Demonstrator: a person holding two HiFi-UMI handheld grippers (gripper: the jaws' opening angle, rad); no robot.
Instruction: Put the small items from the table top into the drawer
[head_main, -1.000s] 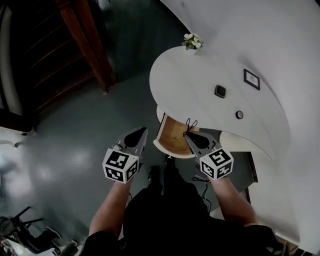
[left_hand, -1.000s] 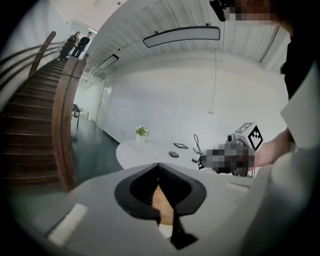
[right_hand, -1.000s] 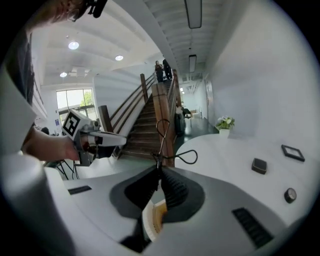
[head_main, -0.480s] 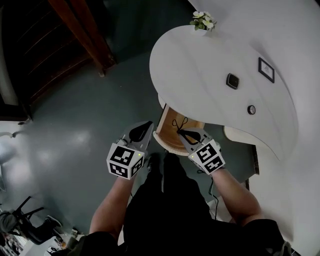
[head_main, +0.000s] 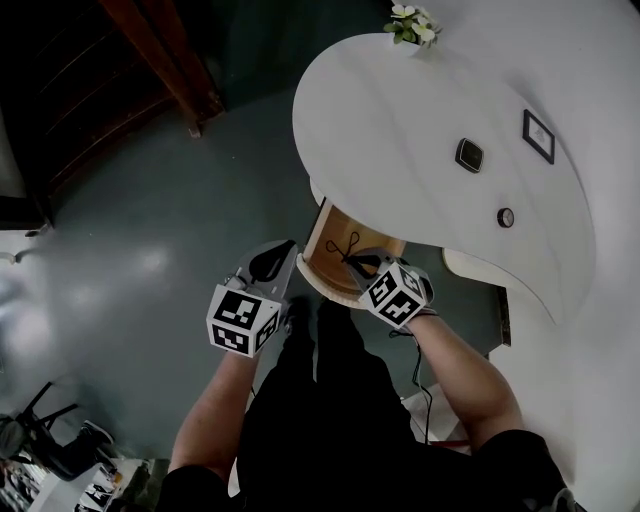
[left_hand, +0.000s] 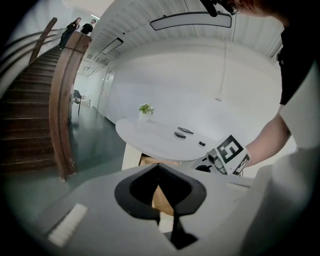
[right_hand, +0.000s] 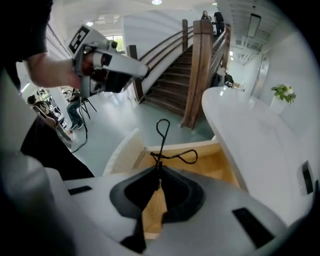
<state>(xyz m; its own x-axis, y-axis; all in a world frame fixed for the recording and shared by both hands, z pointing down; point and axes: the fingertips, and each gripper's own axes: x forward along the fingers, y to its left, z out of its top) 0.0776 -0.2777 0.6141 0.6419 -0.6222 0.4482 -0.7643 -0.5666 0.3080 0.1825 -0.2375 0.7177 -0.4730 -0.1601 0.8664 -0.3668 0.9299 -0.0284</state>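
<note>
The left gripper (head_main: 286, 250) is just left of the open drawer (head_main: 318, 262), its fingers pressed together with nothing in them. The right gripper (head_main: 366, 263) is over the drawer. Its fingers pinch a thin black wire with loops (head_main: 345, 247), which sticks out over the drawer's wooden inside. Farther off, the white counter (head_main: 390, 110) holds a dark square thing (head_main: 468, 155), a small round thing (head_main: 506, 217), a little frame (head_main: 538, 136) and a plant (head_main: 413, 22)
</note>
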